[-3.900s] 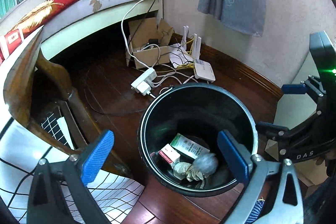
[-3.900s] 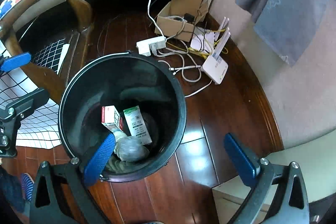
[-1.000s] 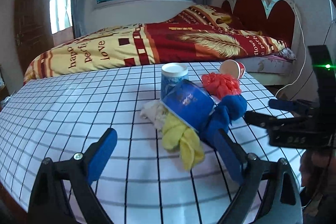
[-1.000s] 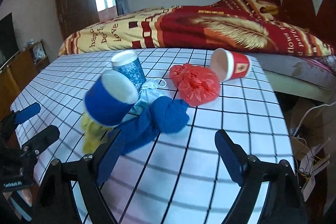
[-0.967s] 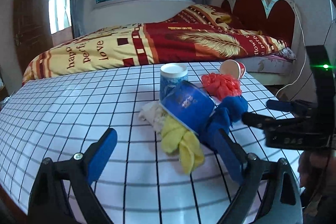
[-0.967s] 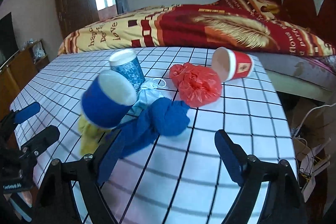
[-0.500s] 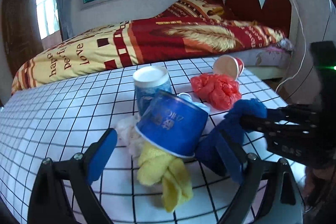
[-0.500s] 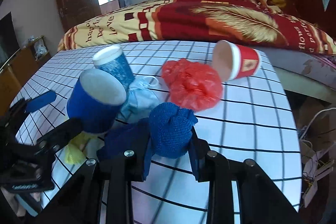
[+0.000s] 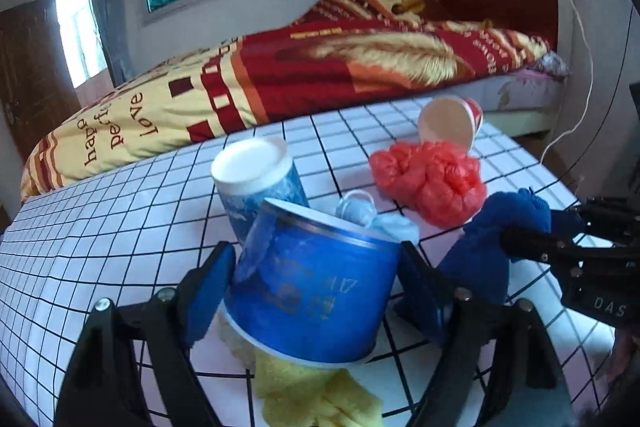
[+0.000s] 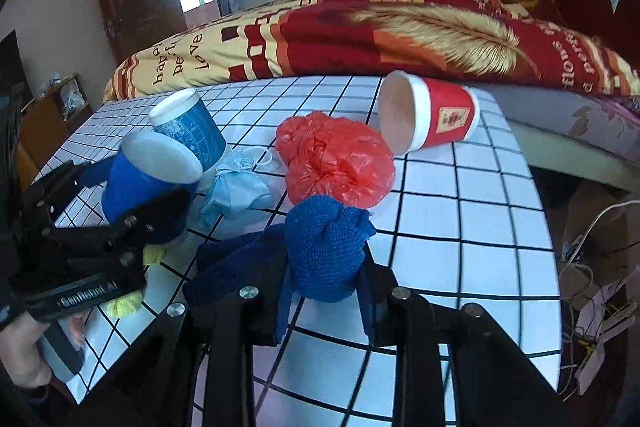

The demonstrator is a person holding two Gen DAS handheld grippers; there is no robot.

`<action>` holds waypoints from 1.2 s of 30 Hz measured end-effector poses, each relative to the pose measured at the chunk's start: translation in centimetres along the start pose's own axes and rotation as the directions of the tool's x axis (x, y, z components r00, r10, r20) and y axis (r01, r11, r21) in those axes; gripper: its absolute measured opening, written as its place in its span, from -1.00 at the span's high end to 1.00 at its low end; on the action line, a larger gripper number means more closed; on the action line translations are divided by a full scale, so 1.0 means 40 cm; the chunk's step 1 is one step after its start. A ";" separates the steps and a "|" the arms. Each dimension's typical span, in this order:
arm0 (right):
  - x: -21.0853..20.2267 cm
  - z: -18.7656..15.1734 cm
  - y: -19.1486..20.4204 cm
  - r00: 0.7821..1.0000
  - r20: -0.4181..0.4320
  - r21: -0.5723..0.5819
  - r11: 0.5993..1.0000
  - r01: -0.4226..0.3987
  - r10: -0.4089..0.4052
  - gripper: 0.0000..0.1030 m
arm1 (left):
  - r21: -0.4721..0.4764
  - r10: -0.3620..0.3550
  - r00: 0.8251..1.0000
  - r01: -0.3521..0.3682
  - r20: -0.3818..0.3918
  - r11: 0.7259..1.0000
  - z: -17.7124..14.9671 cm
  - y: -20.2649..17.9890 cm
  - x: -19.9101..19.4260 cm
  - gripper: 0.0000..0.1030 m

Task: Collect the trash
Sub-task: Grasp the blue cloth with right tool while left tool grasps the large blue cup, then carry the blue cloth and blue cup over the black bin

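Trash lies in a pile on the grid-patterned table. My left gripper is shut on a tipped blue paper cup, which also shows in the right wrist view. My right gripper is shut on a knotted blue cloth, seen in the left wrist view too. Around them lie a patterned blue cup, a red plastic bag, a tipped red paper cup, a pale blue face mask and a yellow cloth under the blue cup.
A bed with a red and yellow quilt stands behind the table. The table's right edge drops to the floor, where cables and a router lie. A dark cabinet stands far left.
Both grippers came from over the black bin on the floor to the table. In the last second the left closed on the blue cup and the right on the blue cloth.
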State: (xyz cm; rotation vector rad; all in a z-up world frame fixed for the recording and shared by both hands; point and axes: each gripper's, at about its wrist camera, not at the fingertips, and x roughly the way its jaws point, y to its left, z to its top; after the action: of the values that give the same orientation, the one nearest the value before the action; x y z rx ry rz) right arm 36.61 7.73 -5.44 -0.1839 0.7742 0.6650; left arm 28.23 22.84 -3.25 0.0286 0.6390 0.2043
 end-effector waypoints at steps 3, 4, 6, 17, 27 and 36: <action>-0.024 -0.005 0.001 1.000 0.018 -0.014 1.000 0.014 -0.014 0.43 | -0.020 -0.030 0.999 0.030 0.031 0.999 -0.001 0.010 -0.033 -0.57; -0.032 -0.006 0.003 0.999 0.025 -0.021 1.000 0.023 -0.023 0.43 | -0.021 -0.031 0.999 0.032 0.038 0.999 0.001 0.010 -0.044 -0.56; -0.048 -0.007 0.005 0.999 0.041 -0.031 0.999 0.037 -0.035 0.43 | -0.031 -0.043 0.997 0.045 0.060 0.999 0.003 0.013 -0.071 -0.56; -0.178 -0.023 0.004 0.992 0.098 -0.045 0.995 0.089 -0.084 0.44 | -0.045 -0.056 0.992 0.062 0.116 0.997 0.015 0.019 -0.179 -0.54; -0.311 -0.069 0.002 0.981 0.137 -0.061 0.988 0.144 -0.134 0.44 | -0.045 -0.076 0.982 0.085 0.172 0.995 0.021 0.000 -0.255 -0.52; -0.404 -0.120 -0.018 0.973 0.155 -0.047 0.983 0.179 -0.170 0.44 | -0.023 -0.134 0.975 0.140 0.180 0.990 -0.012 -0.072 -0.303 -0.51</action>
State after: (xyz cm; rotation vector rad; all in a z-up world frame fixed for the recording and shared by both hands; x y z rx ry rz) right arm 25.76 -2.58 2.36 -0.2517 0.5858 0.5290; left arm 18.99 17.61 3.24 -0.0313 0.4568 0.0782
